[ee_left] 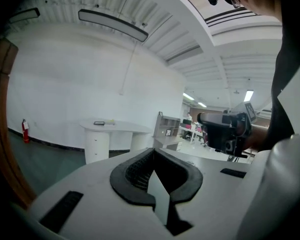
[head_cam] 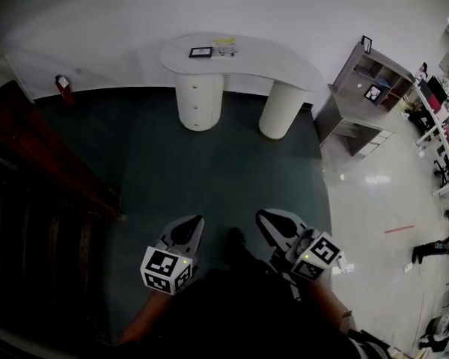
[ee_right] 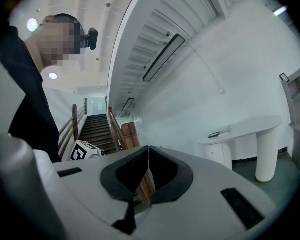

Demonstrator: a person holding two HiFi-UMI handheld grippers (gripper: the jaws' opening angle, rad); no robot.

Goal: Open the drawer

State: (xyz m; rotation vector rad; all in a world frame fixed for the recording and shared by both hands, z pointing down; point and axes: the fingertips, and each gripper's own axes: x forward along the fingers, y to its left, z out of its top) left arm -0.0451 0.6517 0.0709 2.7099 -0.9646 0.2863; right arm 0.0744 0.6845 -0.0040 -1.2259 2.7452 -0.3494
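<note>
Head view: left gripper (head_cam: pixel 197 218), right gripper (head_cam: pixel 261 215) fingers (head_cam: pixel 181 234) closed, empty (drawers (head_cam: pixel 198 97) far ahead).

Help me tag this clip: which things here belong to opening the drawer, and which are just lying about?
For the job:
- drawer pedestal under the white desk
- left gripper and right gripper, both shut and empty

Lying about:
- fire extinguisher
- black frame on the desk
- grey shelf unit
- staircase
</note>
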